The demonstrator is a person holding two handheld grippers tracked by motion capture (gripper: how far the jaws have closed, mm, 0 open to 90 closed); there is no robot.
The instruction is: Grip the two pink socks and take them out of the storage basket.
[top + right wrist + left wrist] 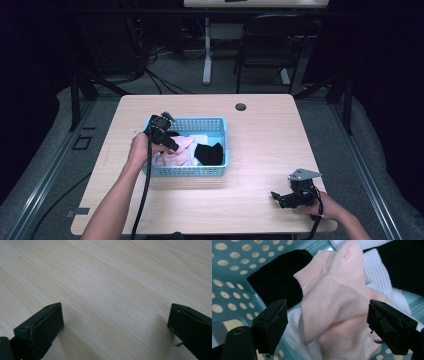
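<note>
So my left gripper (327, 322) hangs wide open over the pink sock (337, 302) in the blue basket (210, 171); right gripper (115, 327) sits released, probably just above the table (112, 277).

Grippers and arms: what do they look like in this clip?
Both grippers are black with two blocky, flat-faced jaws. The left gripper trails a black cable; the right gripper carries a grey three-cornered plate on top. The forearms are bare, with no sleeves in sight.
</note>
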